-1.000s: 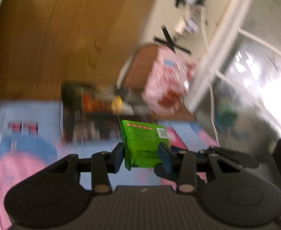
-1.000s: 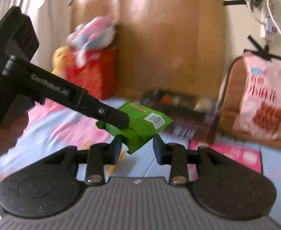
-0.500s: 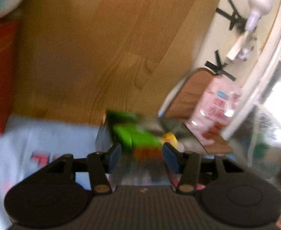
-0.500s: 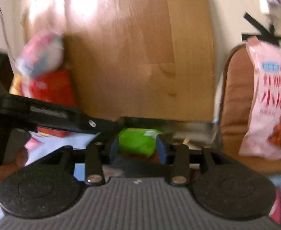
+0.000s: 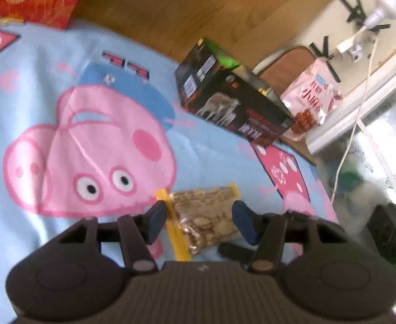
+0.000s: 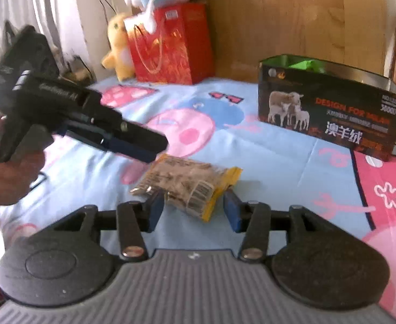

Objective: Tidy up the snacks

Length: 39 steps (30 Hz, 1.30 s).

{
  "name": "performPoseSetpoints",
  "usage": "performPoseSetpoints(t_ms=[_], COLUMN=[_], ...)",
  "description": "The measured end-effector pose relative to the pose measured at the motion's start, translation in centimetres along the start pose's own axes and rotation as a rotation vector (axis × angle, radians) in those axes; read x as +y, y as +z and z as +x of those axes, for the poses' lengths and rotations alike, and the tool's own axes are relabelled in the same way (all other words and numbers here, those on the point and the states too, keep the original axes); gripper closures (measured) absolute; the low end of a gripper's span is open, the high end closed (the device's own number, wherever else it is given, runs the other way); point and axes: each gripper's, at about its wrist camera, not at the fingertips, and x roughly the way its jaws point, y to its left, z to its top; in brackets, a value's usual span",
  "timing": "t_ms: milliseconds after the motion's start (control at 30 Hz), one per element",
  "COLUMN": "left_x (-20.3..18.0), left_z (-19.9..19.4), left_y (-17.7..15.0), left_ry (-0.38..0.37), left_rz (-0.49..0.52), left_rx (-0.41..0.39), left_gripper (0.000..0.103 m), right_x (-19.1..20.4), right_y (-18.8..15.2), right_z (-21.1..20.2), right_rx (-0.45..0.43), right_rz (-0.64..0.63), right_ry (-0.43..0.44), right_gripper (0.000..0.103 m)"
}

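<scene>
Fingers wide on both grippers: left gripper and right gripper straddle snack bag at lower centre. Best: one closes across bag middle, gently; lifts clear toward box, upper right.

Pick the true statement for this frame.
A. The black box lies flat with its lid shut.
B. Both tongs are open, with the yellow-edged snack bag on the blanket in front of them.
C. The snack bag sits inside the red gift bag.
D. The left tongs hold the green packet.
B: the left tongs and right tongs gape, empty, at the snack bag lying on the blanket.
</scene>
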Motion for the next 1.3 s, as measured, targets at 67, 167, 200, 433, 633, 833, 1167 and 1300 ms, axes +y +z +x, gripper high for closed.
performPoseSetpoints(t_ms=[67,167,200,433,633,833,1167,1300], left_x=[-0.7,-1.6,-1.9,-4.8,-6.5,-6.8,-7.9,-9.3], left_z=[0.0,-0.6,-0.8,-1.1,-2.0,-2.1,-0.4,1.0], left_y=[-0.8,-2.4,-3.0,-7.1,-9.7,-9.9,-8.8,-8.5], left_ry=[0.007,-0.027,-0.039,-0.063,-0.074,-0.079,-0.082,-0.101], left_rz=[0.014,0.024,0.028,0.087,0.150,0.164,0.210,0.255], left_rx=[0.003,0.018,0.024,0.064,0.096,0.120,0.156,0.186], left_gripper=[0.053,0.053,0.055,0.056,0.056,0.056,0.055,0.055], right_x=[0.2,0.9,1.2,3.0,3.9,4.8,3.5,3.2], right_y=[-0.1,-0.8,-1.4,-4.7,-7.1,-7.9,-7.5,-7.7], right_z=[-0.1,-1.6,-2.3,-4.9,-7.2,-7.7,-7.5,-7.9], right_rx=[0.000,-0.010,-0.016,-0.034,-0.052,-0.067,-0.082,-0.085], right_rz=[0.013,0.011,0.008,0.026,0.085,0.090,0.123,0.134], right_ry=[-0.025,-0.051,-0.059,-0.141,-0.161,-0.177,-0.199,-0.249], right_gripper=[0.058,0.062,0.062,0.062,0.062,0.062,0.062,0.062])
